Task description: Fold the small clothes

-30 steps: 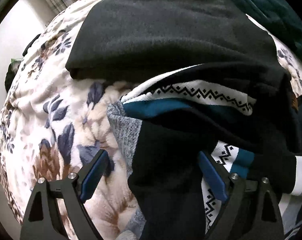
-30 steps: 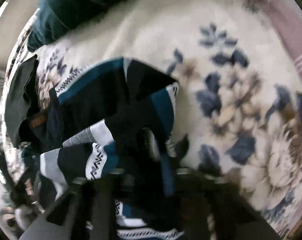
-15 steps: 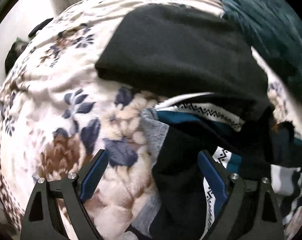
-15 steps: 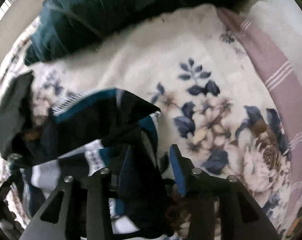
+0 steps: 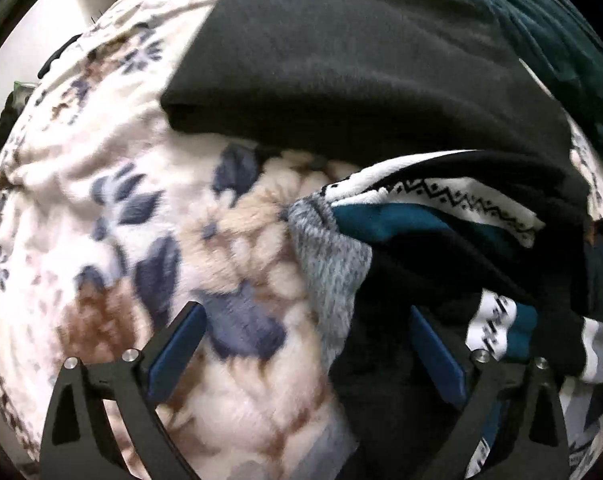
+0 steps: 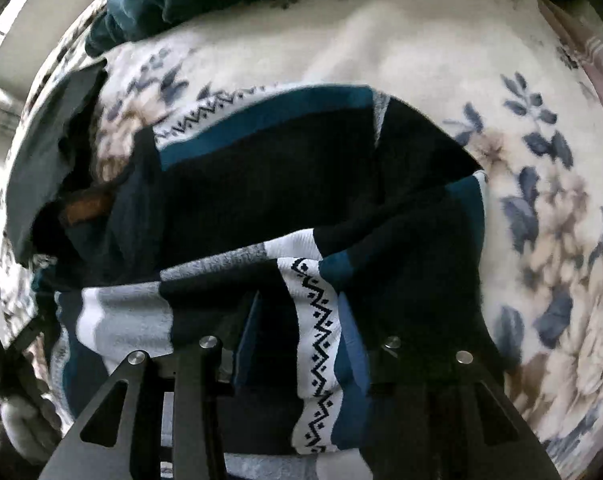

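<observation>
left gripper [image 5: 301,344]: jaws wide, gripping nothing, over sweater [image 5: 441,248] edge | right gripper [image 6: 297,344]: closed on sweater's patterned band | both on blanket [image 5: 113,208], black garment [image 5: 361,64] behind

Your left gripper [image 5: 303,336] has matte black triangular finger frames with cut-out windows, silver round screw heads and flat blue pads [image 5: 177,350]. Your right gripper [image 6: 297,320] matches: black frames, silver screws, blue-faced fingers [image 6: 247,336].

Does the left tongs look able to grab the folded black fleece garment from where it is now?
Probably yes: the left tongs stand open, and the folded black fleece garment lies uncovered ahead, beyond the patterned sweater.
</observation>
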Demonstrator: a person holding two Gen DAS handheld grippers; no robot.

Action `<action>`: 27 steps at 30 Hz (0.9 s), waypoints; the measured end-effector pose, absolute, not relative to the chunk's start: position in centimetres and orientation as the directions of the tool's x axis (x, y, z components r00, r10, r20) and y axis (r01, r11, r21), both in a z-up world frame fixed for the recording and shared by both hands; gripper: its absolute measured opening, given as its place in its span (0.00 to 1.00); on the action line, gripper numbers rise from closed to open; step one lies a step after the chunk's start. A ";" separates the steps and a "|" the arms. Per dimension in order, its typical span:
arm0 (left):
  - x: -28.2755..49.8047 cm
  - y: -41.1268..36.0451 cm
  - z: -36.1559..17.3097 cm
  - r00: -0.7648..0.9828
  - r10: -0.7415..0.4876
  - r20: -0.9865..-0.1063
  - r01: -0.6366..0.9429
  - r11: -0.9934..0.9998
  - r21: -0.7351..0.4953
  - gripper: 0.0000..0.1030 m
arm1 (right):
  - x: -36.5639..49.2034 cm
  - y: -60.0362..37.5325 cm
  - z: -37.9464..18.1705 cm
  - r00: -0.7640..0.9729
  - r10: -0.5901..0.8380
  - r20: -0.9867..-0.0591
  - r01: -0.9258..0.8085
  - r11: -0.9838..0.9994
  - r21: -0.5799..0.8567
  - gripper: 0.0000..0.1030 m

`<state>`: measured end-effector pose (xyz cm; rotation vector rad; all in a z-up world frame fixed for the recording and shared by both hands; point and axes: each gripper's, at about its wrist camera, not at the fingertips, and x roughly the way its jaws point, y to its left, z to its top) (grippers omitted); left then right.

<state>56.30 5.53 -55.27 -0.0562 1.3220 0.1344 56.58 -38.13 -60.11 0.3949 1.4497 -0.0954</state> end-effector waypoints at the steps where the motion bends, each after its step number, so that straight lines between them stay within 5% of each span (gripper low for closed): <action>1: 55.9 5.6 -54.4 0.251 0.047 -0.967 -0.127 0.992 0.016 1.00 | 56.3 -38.2 -59.2 0.147 0.171 -0.974 0.295 0.933 0.208 0.41; 5: 54.7 4.6 -50.9 0.285 0.028 -0.958 -0.085 0.996 0.004 1.00 | 54.1 -40.7 -55.2 0.194 0.136 -0.972 0.326 0.925 0.194 0.59; 17: 36.4 -14.8 -47.8 0.140 -0.173 -0.975 0.197 0.970 -0.144 1.00 | 41.6 -52.5 -49.7 0.066 0.221 -0.973 0.428 0.875 0.228 0.65; 27: 18.5 -31.1 -51.6 -0.056 -0.143 -0.988 0.245 0.957 -0.153 1.00 | 36.1 -59.4 -51.6 -0.005 0.324 -0.946 0.324 0.896 0.305 0.67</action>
